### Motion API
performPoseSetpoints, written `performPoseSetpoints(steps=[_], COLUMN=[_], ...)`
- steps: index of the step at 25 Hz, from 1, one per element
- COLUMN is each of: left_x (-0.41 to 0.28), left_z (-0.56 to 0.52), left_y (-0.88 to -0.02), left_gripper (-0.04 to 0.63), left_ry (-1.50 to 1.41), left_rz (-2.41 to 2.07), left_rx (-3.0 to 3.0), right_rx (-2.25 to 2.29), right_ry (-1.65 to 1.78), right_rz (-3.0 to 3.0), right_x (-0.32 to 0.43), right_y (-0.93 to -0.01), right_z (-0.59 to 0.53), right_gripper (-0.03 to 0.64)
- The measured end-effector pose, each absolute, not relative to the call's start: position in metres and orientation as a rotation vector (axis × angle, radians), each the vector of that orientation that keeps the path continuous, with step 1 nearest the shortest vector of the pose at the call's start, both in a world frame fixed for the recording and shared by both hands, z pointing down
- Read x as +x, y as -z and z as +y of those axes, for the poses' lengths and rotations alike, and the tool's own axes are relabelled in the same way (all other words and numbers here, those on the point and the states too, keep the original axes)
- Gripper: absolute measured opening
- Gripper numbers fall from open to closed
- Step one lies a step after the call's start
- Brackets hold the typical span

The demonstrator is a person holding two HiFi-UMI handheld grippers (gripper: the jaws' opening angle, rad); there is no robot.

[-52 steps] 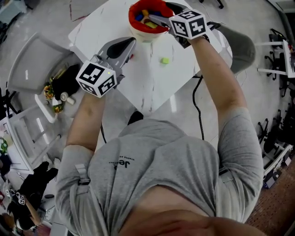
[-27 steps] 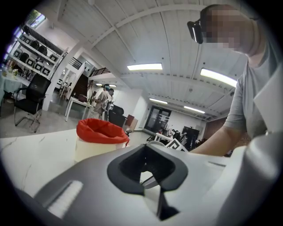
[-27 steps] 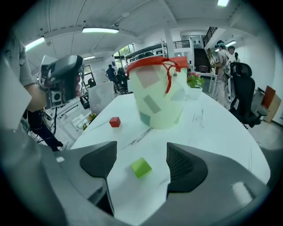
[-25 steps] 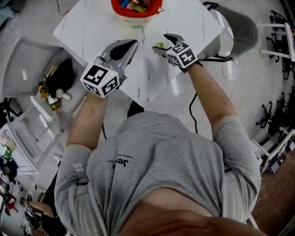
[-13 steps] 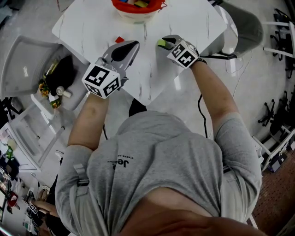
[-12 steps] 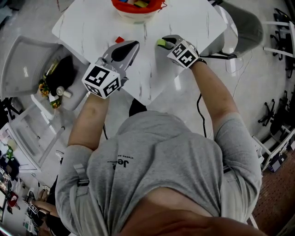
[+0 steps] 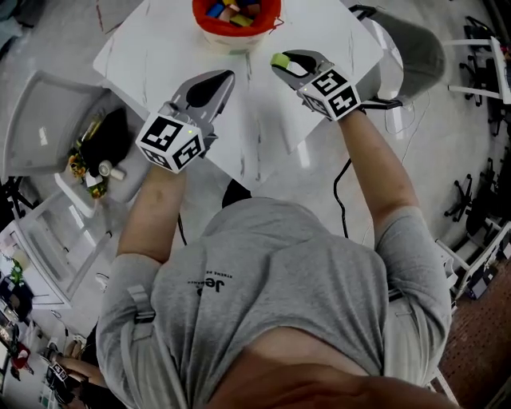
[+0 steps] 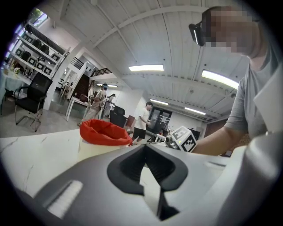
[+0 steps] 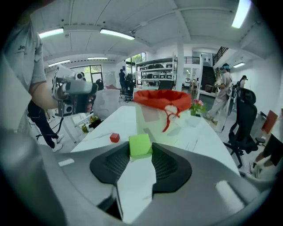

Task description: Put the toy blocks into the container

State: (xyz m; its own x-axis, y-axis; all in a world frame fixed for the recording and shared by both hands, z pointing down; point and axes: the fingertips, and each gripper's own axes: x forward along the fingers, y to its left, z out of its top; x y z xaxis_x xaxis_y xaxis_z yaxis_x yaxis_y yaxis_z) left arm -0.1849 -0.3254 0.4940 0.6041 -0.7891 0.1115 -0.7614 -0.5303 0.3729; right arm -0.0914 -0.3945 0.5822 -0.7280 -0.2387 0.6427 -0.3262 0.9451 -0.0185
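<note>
White with grey veins, the bench (image 7: 160, 48) fills the upper middle of the head view. At its far edge, top centre of the frame, the container (image 7: 266, 22) is seen: a pale tub lined with a red bag, with several coloured blocks (image 7: 230, 11) already piled inside. A grey chair (image 7: 415, 68) stands at the upper right, beside the bench.

Just below the container and right of centre, the right tongs (image 7: 285, 65) are held above the bench. Their jaws have just been closing and are clamped on the green block (image 7: 279, 59), a small lime cube with flat, matte faces, pinched at the very tips. In the right gripper view the cube sits low in the middle. The container is straight beyond it, and nothing is seen between the two.

The left tongs (image 7: 217, 78) are held left of centre, their tips brought together with nothing between them.

A smaller red block (image 9: 115, 137) lies on the bench, left of the green cube in the right gripper view.
</note>
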Motion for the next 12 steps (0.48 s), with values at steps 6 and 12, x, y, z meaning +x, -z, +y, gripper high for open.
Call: performPoseSetpoints(steps=[6, 12], left_x=[-0.199, -0.213], left_z=[-0.342, -0.359], left_y=[-0.47, -0.454], left_gripper=[0.057, 0.057], left_ry=[0.109, 0.101], left_rz=[-1.294, -1.35], left_rx=[2.47, 2.482], right_rx=[0.459, 0.481], right_ry=[-0.138, -0.07], right_rz=[-2.509, -2.49], right_x=[-0.121, -0.153], right_y=[-0.506, -0.478], right_z=[-0.434, -0.47], right_gripper=[0.156, 0.158])
